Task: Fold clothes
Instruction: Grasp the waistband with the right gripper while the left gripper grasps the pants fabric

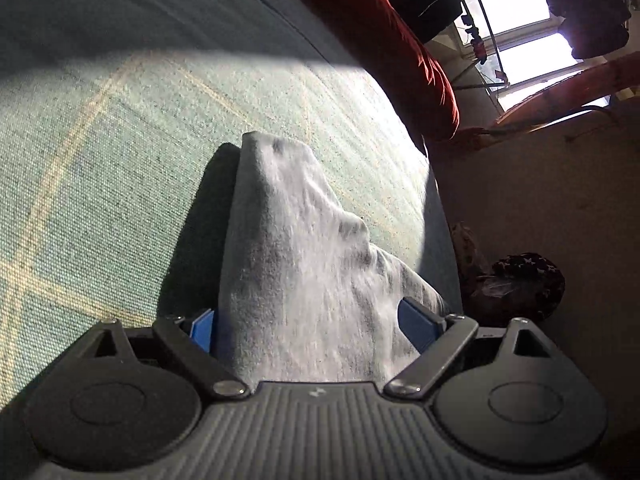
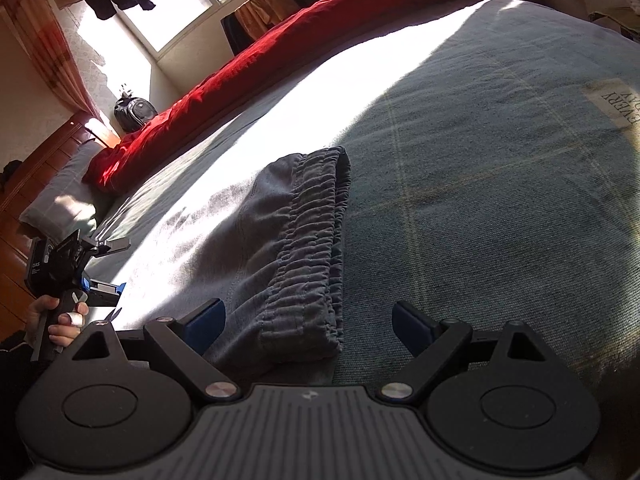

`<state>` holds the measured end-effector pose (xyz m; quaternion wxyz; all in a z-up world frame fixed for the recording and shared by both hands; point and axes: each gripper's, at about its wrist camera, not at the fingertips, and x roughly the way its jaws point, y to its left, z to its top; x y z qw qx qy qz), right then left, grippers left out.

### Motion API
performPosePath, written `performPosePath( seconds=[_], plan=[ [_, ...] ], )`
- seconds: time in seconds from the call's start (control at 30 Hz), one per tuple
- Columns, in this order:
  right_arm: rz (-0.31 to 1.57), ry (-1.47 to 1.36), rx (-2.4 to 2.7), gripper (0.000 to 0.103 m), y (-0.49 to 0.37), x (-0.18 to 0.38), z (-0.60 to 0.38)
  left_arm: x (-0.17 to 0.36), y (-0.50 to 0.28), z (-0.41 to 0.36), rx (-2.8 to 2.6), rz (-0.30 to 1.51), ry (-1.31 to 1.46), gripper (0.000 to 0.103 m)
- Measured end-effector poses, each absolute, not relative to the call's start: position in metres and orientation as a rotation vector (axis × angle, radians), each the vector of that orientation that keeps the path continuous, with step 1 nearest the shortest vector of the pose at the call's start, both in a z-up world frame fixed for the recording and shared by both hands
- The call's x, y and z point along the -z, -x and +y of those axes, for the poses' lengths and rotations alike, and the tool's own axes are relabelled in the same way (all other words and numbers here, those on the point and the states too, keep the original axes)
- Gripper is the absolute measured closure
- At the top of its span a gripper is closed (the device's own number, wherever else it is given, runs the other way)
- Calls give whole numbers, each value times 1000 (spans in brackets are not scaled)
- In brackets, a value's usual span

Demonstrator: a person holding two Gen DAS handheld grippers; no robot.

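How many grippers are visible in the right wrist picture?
2: the right gripper at the bottom, over the grey trousers; the left gripper at the left edge, held by a hand.

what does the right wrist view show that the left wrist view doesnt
Only the right wrist view shows the grey garment's elastic waistband, the left gripper in a hand, a black bag and a printed label. Only the left wrist view shows the garment's other end draped between open blue pads. Both show the green bed cover and red duvet.
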<state>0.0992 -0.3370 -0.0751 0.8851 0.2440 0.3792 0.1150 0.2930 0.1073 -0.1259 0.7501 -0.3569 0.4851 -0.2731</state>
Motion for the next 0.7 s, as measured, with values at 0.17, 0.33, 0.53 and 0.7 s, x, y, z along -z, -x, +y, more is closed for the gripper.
performPosePath(
  seconds=[0.17,0.33,0.53,0.7],
  plan=[
    [791,-497,-240,10,-104,74,-337,121,-270,99,690,1078,700,14],
    [824,-540,-291,10,-109,82,-346,119,-245,98,753,1085,644,13],
    [809,-668,-311,10,-120,88,-368,120,-283,85,754,1115,644,14],
    [798,-725,-334,8,-137,89,-378,118,-297,71,751,1118,597,16]
  ],
)
